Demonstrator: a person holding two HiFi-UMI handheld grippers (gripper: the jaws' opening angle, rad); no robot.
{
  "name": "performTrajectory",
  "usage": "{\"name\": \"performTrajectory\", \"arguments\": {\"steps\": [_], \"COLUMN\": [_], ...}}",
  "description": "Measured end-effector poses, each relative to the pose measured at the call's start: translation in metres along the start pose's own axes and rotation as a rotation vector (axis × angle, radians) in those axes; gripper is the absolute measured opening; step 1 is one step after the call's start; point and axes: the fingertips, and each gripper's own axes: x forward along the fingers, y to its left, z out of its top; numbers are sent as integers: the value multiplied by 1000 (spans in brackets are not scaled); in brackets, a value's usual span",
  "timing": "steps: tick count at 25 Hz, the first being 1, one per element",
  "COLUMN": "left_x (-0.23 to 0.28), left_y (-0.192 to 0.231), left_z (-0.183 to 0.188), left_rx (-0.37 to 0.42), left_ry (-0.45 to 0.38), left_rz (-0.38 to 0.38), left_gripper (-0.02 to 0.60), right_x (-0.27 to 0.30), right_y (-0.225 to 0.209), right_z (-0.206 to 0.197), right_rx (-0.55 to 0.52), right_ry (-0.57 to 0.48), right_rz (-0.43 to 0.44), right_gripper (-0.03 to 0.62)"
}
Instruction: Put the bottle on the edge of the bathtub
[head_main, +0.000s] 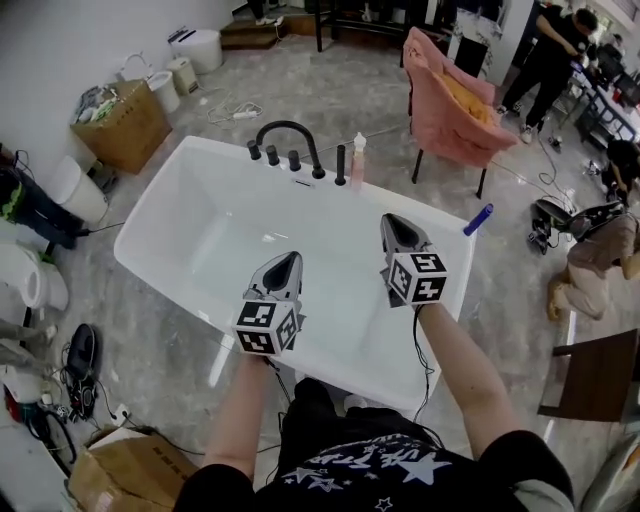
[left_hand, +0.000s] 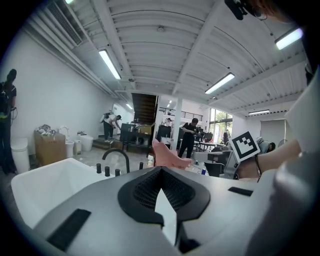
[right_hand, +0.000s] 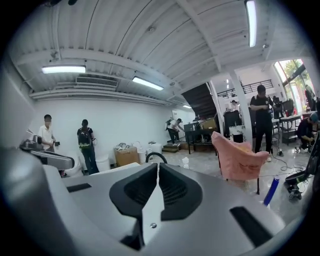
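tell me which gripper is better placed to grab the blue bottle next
Probably the right. The right gripper hovers over the right side of the bathtub, nearer the blue bottle by that rim. The left gripper is further from it. Both are shut and empty, so it must open first.

Left tool (head_main: 289, 258): grey shell, black ribbed pads (left_hand: 145, 189), rear cube (head_main: 267, 327) with black-and-white square markers
Right tool (head_main: 393, 222): matching grey-and-black build, marker cube (head_main: 417, 277), small screw (right_hand: 153, 225) under the pads, thin black cable (head_main: 417, 335)
Clothing: black short-sleeved top (head_main: 370, 465), white stars and lettering
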Motion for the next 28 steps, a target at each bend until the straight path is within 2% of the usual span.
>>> {"name": "performTrajectory", "arguments": {"steps": [3, 6, 11, 17, 21, 28], "left_x": [-31, -62, -113, -168, -209, -296], "left_y": [-19, -38, -65, -73, -79, -88], "left_z": [9, 13, 1, -30, -44, -67], "left_rx": [11, -8, -41, -101, -105, -126], "left_ry": [-23, -45, -33, -7, 9, 16], "left_rz": [42, 83, 104, 152, 166, 190], "left_gripper": [15, 15, 15, 15, 15, 15], "right_x": [-39, -73, -115, -156, -180, -228], "right_y": [11, 17, 29, 66, 103, 170], "right_z": [-1, -4, -7, -14, -21, -47], "right_rx": [20, 54, 100, -15, -91, -96], "right_ry": [8, 13, 16, 16, 27, 61], "right_rz": [40, 77, 125, 205, 264, 313], "right_gripper": [17, 17, 17, 17, 17, 15]}}
